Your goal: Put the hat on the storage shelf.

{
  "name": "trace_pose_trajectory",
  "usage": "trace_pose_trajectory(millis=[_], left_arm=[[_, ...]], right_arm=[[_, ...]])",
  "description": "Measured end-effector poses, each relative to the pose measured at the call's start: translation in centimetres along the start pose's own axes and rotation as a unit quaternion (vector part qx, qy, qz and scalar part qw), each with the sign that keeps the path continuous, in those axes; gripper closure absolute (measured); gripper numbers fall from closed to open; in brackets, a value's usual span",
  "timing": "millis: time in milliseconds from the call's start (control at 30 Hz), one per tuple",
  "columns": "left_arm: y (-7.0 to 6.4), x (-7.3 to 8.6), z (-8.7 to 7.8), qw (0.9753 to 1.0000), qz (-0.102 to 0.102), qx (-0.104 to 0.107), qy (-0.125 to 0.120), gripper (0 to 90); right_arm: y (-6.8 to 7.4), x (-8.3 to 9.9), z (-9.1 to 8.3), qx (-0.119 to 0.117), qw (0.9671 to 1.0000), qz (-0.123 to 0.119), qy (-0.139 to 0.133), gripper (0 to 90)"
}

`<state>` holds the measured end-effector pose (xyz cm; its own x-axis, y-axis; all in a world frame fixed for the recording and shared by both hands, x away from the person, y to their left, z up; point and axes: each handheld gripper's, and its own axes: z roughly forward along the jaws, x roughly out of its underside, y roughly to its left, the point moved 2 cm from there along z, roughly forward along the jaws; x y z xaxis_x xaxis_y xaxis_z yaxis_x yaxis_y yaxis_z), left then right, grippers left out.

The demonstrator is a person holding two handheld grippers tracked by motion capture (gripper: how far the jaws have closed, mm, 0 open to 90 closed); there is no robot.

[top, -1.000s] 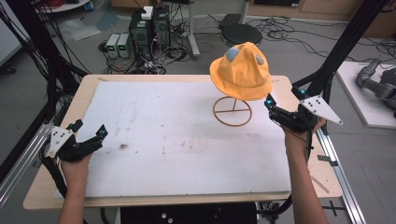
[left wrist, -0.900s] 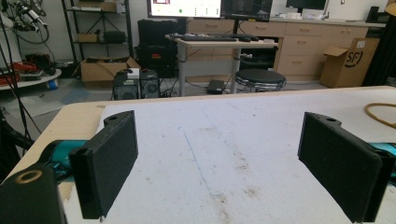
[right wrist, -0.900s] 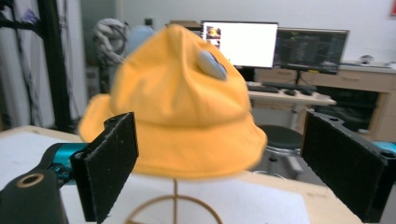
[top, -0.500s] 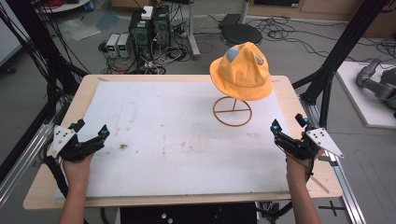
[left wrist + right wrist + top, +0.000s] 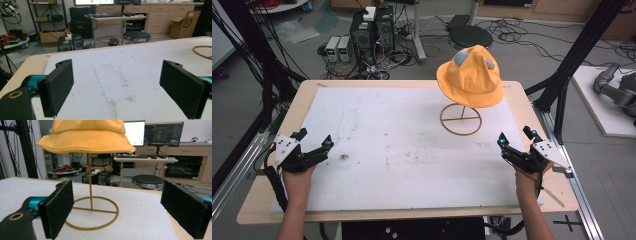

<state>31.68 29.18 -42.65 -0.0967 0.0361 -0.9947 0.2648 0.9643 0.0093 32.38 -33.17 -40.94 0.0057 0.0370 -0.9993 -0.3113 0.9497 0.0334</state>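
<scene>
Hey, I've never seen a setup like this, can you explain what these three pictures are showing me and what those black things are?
A person stands at a table and holds a hand tool in each hand. Each tool ends in a two-jaw claw. The high view looks down from above: the left claw is at the left and the right claw at the right. Both are open and hold nothing. The other two pictures come from cameras riding on the claws, so the black blocks at the bottom are the jaws. On the white mat stands a thin gold wire stand with a yellow bucket hat resting on top. The right claw faces the stand.
</scene>
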Motion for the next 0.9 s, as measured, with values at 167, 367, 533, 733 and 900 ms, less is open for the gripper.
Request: trace_pose_trajectory(millis=[167, 367, 533, 733, 900], left_arm=[[-0.07, -0.03, -0.13, 1.0, 0.003, 0.002, -0.002, 12.5], [-0.15, -0.2, -0.21, 1.0, 0.001, 0.003, -0.009, 12.5], [-0.17, -0.56, -0.28, 0.9998, -0.001, 0.005, -0.02, 12.5], [-0.06, -0.74, -0.36, 0.9996, -0.007, 0.003, -0.028, 12.5], [0.03, -0.87, -0.53, 0.9994, -0.011, 0.003, -0.032, 12.5]], right_arm=[[0.01, -0.02, 0.0, -0.004, 0.9999, 0.013, -0.004, 11.2], [0.3, -0.05, -0.28, -0.011, 0.9999, 0.007, -0.009, 11.3], [0.39, -0.16, -0.69, -0.015, 0.9997, 0.007, -0.016, 11.3], [0.26, -0.11, -0.89, -0.016, 0.9997, 0.009, -0.019, 11.2], [0.23, -0.07, -0.84, -0.015, 0.9996, 0.005, -0.021, 11.2]])
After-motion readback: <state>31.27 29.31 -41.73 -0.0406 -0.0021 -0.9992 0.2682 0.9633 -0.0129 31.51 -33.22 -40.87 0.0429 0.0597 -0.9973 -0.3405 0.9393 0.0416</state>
